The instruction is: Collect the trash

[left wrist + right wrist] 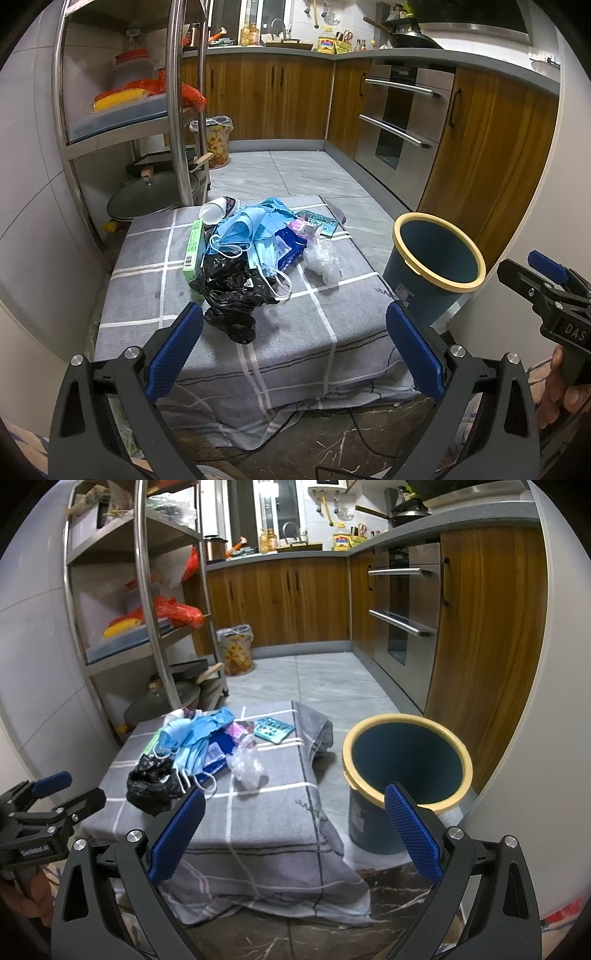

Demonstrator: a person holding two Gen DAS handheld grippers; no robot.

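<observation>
left gripper (295, 347) spread wide, empty, short of the trash pile (255, 243) on the grey checked cloth (147, 295). right gripper (295, 827) also spread, empty, aimed between pile and bin (406, 760). bin stands on the floor just right of the cloth. step: approach, nothing picked yet. next likely: close on the nearest piece, the black plastic bag (229, 291), then carry it to the bin.

Wooden kitchen cabinets (273, 99), grey tiled floor (295, 173), steel shelf rack (147, 590)
</observation>
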